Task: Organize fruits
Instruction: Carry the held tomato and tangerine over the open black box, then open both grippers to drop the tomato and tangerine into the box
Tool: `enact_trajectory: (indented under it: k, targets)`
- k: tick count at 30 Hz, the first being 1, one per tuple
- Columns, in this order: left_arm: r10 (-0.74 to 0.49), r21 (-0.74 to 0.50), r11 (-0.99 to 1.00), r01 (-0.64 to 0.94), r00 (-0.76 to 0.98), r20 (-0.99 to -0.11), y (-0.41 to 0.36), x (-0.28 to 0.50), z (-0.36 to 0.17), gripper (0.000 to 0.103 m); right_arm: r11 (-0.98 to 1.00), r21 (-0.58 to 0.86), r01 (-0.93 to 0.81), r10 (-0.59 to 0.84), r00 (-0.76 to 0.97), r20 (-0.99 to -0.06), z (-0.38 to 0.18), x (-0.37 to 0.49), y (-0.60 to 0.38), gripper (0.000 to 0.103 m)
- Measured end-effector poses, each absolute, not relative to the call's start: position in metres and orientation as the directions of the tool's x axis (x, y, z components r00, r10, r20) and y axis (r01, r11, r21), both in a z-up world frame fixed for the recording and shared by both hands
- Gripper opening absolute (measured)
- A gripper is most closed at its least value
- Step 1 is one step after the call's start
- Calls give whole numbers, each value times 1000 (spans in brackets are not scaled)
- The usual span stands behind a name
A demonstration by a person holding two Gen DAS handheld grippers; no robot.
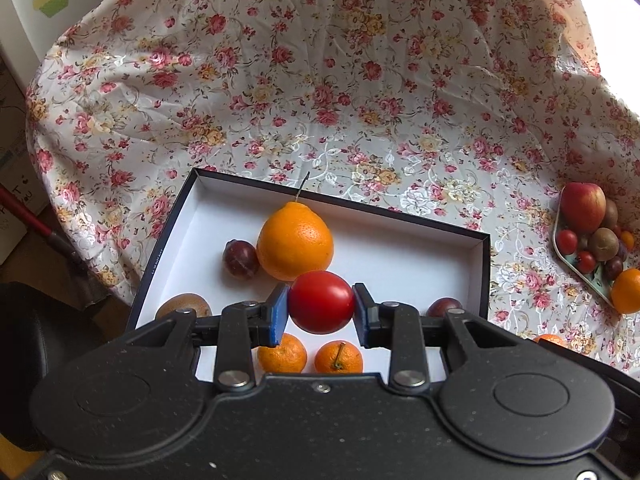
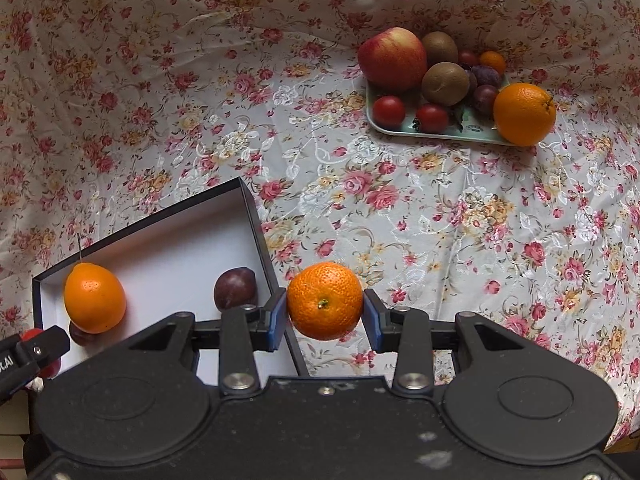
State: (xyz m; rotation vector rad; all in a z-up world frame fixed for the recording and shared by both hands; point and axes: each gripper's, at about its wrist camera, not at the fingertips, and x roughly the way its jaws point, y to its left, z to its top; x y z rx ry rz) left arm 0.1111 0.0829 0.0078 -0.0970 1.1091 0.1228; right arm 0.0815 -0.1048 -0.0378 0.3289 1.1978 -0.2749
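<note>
My left gripper (image 1: 321,307) is shut on a red tomato (image 1: 320,300), held above the white inside of a black-rimmed box (image 1: 420,256). In the box lie a large stemmed orange (image 1: 295,242), two plums (image 1: 240,259), a kiwi (image 1: 184,306) and two mandarins (image 1: 338,357). My right gripper (image 2: 325,312) is shut on a mandarin (image 2: 325,306), just right of the box's right wall (image 2: 260,236). The same box in the right wrist view holds the stemmed orange (image 2: 95,298) and a plum (image 2: 235,288). The left gripper's finger shows at that view's left edge.
A pale green tray (image 2: 432,130) at the back right carries an apple (image 2: 392,59), kiwis, small tomatoes, plums and a big orange (image 2: 525,114). The same tray (image 1: 560,236) appears at the right in the left wrist view. A flowered cloth (image 2: 400,220) covers the table.
</note>
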Motion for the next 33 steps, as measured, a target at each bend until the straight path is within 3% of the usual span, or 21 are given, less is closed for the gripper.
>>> enact_trajectory:
  k: [33]
  targets:
    - [88, 32, 991, -133, 433, -897, 94, 110, 8, 42, 943, 109, 313, -23, 390, -921, -42, 95, -78, 41]
